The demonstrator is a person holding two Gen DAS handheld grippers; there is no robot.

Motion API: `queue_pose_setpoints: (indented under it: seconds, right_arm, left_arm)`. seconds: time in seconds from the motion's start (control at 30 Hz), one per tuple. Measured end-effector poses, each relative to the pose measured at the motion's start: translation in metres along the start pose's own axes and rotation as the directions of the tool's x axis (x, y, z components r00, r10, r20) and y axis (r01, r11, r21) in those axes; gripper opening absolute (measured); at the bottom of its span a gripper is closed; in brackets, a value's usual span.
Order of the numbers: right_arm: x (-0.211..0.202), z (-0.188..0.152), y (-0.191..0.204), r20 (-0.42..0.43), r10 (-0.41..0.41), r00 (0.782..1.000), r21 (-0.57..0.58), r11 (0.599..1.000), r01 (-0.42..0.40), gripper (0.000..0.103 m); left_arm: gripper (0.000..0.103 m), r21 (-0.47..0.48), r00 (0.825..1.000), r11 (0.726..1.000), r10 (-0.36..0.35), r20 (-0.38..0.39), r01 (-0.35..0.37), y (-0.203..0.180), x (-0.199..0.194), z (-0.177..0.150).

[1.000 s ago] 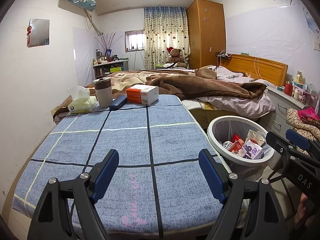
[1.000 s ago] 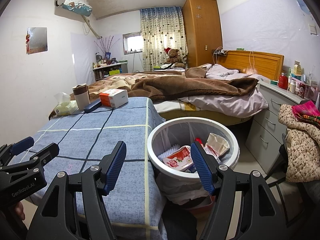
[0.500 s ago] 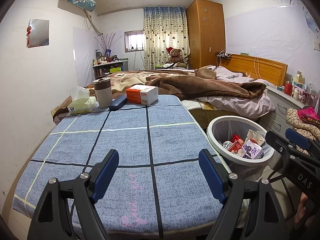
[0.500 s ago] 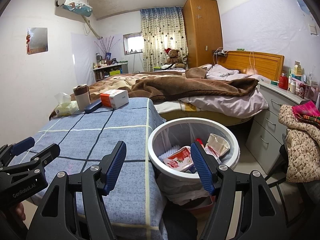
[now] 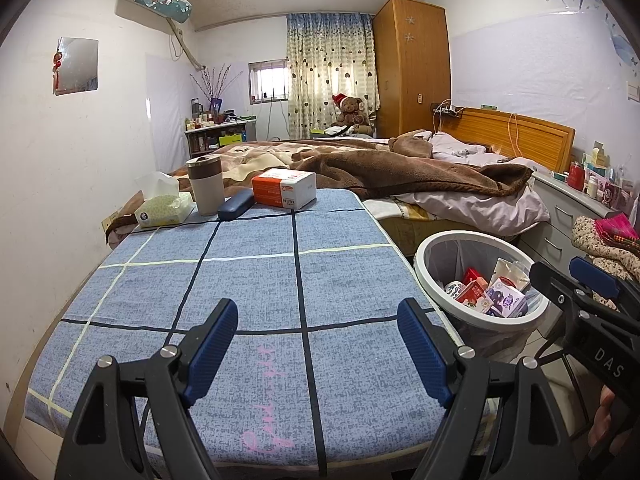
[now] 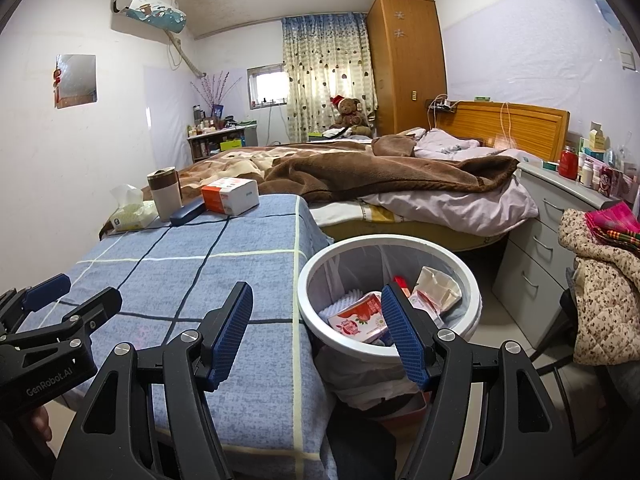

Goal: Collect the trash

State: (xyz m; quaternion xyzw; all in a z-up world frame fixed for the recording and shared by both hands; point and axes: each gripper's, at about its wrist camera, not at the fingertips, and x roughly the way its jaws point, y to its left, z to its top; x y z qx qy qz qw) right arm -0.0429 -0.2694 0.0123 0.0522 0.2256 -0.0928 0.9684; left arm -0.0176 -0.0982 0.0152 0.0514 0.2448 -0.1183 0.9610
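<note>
Hovering both grippers empty: left gripper (image 5: 316, 344) wide open over the blue checked tablecloth (image 5: 248, 280), right gripper (image 6: 316, 336) wide open by the white trash bin (image 6: 320, 280), lower centre. Bin already holds cartons (image 6: 356, 320). Table's near part looks bare; likely finished. Orange-white box (image 5: 284, 188), upper centre, probably isn't trash; check first.

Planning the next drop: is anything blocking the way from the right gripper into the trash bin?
Nothing visible does. The right gripper is open and empty, and the white trash bin beside the blue-clothed table has no lid; only cartons and wrappers lie low inside.
</note>
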Motion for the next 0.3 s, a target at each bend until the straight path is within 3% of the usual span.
queue_pose_setpoints:
  seconds: [0.3]
  right_arm:
    - [0.0003,0.0,0.0008,0.0,0.001,1.0,-0.001,1.0,-0.001,0.068]
  left_arm:
    - [0.083,-0.001,1.0,1.0,0.0,-0.002,0.0,-0.0004,0.0003,-0.0009]
